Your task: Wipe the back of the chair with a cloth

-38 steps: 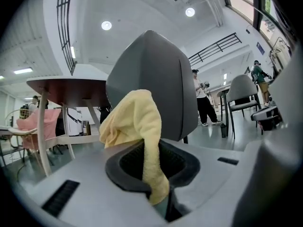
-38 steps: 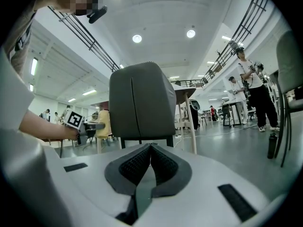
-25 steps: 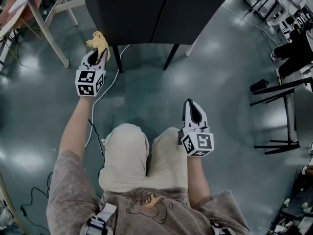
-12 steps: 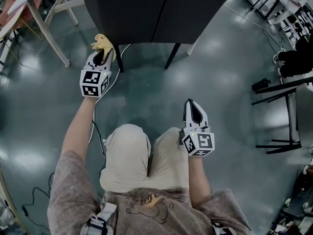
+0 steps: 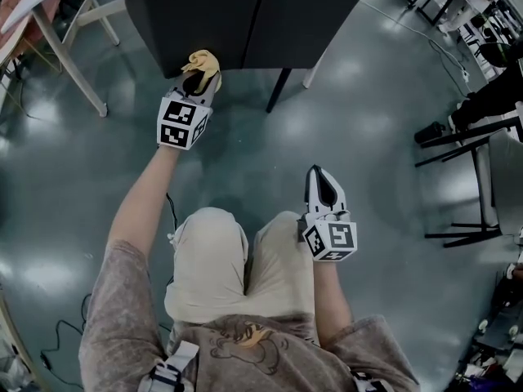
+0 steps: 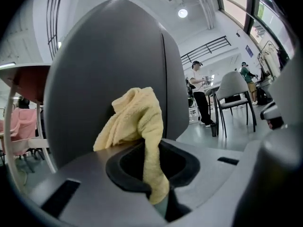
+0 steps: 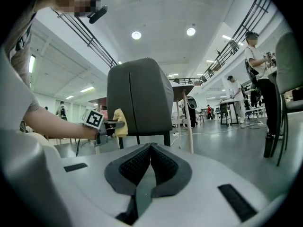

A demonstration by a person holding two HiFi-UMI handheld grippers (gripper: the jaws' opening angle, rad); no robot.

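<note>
Support = glossy grey-green sealed floor [image 5: 245, 162], light glare in patches. Standing on it: dark grey upholstered chair [image 5: 245, 15] on thin black legs [image 5: 278, 91], top centre. White-framed table [image 5: 69, 55] at upper left, slanted legs down on the floor, near the chair but apart from it. Black metal-frame furniture [image 5: 484, 194] at the right edge, well apart from the chair. Lying loose: thin black cable [image 5: 170, 207], left of centre. Right gripper view: same floor runs back, with more tables and chairs standing on it.

dim head view, soft glare on the floor [image 5: 245, 153]; gripper views brighter under ceiling lights [image 7: 136, 34] (fisheye bending, dark corners).
</note>
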